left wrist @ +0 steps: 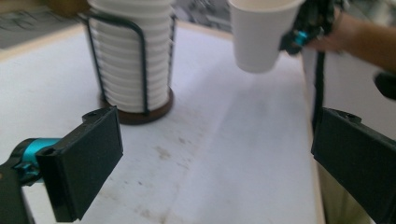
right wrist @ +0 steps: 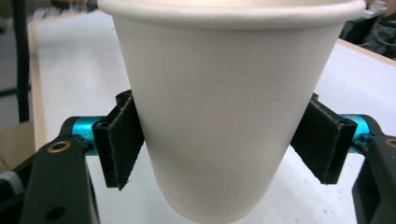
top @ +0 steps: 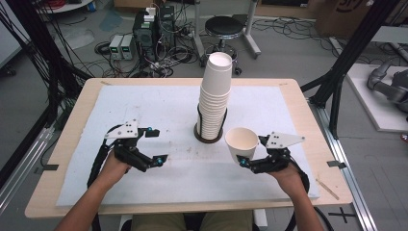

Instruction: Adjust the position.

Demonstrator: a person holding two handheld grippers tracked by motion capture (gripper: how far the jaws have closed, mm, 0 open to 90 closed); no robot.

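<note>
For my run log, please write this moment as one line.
right claw: shut on paper cup, off the mat | left claw: open, empty | cup stack: in wire holder

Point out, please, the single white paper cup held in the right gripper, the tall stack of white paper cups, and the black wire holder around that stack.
single white paper cup [right wrist: 224,116], right gripper view, side wall.
stack of white paper cups [top: 215,91], high view, mid-stack.
black wire holder [left wrist: 142,74], left gripper view, upright wire.

A stack of cups [top: 214,94] is standing in a holder [top: 209,134] mid-counter [top: 72,159]; a single cup [top: 241,142] is sitting right of it, between the right tongs [top: 251,151].
</note>
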